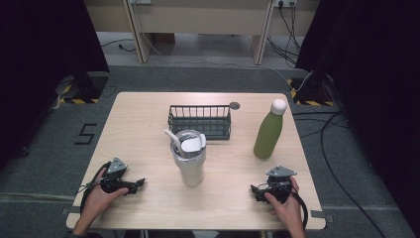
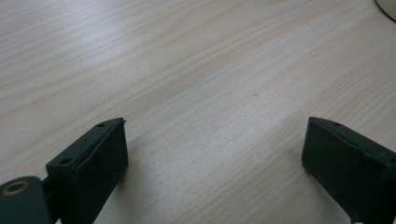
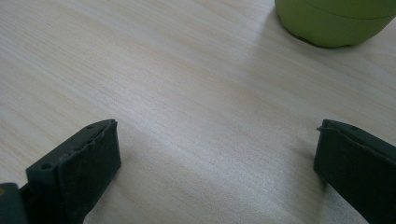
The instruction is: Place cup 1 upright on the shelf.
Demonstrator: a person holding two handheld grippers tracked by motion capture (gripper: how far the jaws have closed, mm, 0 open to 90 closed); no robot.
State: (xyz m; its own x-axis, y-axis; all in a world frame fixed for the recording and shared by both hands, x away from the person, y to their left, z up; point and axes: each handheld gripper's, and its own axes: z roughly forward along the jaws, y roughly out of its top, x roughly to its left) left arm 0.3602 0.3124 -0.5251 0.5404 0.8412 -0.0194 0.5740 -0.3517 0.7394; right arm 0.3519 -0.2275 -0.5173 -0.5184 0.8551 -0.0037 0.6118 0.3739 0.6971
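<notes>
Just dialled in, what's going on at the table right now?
A person rests both hands low on the light wooden table, one gripper in each. The left gripper and the right gripper are both open and hold nothing. Between them stands a white lidded tumbler with a straw. The tall green bottle with a white cap stands upright just ahead of the right gripper, and a dark wire basket sits behind the tumbler. Nothing is being touched.

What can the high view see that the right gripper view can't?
High view: the wire basket, the white tumbler with its straw, the green bottle's white cap and both hands holding tongs. Right gripper view: a close look at its own open black jaws, with bare wood between them. Both: the green bottle and the wooden table.
</notes>
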